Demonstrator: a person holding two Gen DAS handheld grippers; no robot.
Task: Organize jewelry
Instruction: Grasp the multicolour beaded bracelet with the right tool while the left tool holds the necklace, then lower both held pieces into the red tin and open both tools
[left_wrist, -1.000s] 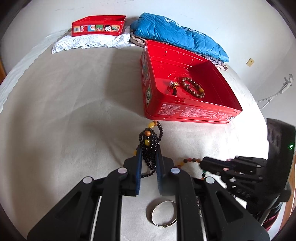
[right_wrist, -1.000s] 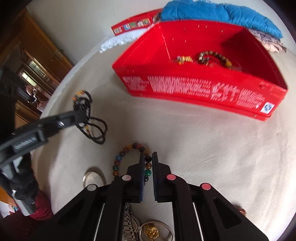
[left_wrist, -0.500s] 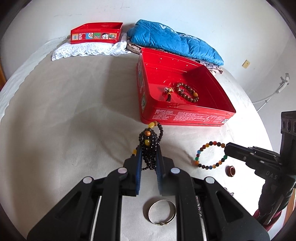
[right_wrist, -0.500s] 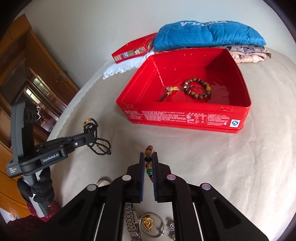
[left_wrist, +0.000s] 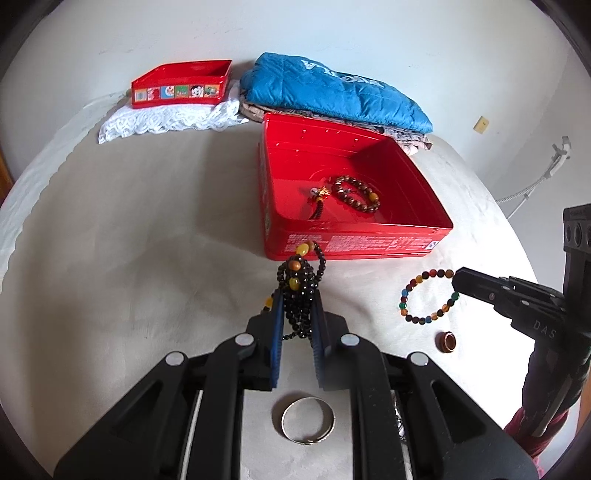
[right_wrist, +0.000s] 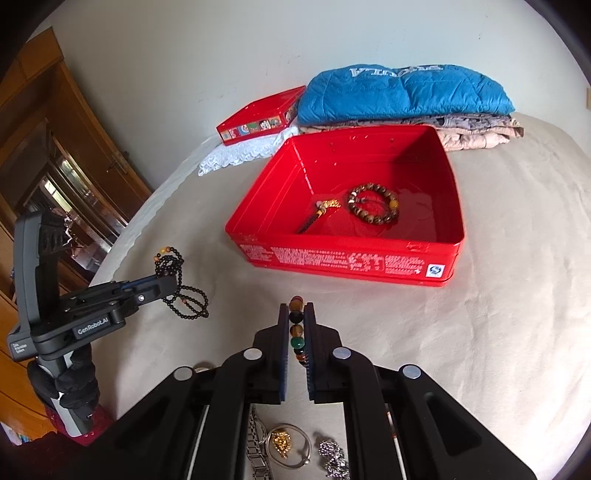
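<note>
My left gripper (left_wrist: 297, 306) is shut on a bunch of black beads with yellow and orange ones, the black bead necklace (left_wrist: 299, 295), held above the bedcloth. In the right wrist view that necklace (right_wrist: 181, 291) dangles from the left gripper (right_wrist: 170, 286). My right gripper (right_wrist: 297, 314) is shut on a multicoloured bead bracelet (right_wrist: 296, 332); its loop (left_wrist: 428, 295) hangs from the right gripper (left_wrist: 456, 282). Ahead stands the open red tin (right_wrist: 347, 258), also seen from the left (left_wrist: 354, 245). It holds a brown bead bracelet (right_wrist: 373, 208) and a tassel charm (right_wrist: 321, 210).
A silver bangle (left_wrist: 308, 419) and a small brown ring (left_wrist: 447, 341) lie on the cloth. A watch (right_wrist: 256, 443), a gold pendant (right_wrist: 282, 441) and a silver chain (right_wrist: 332, 456) lie under the right gripper. Behind the tin are a folded blue jacket (right_wrist: 402, 96) and a small red tin (left_wrist: 181, 83) on lace.
Both grippers have risen with their beads. The right gripper, down at the cloth over the multicoloured bracelet a second ago, now holds it hanging in the air.
</note>
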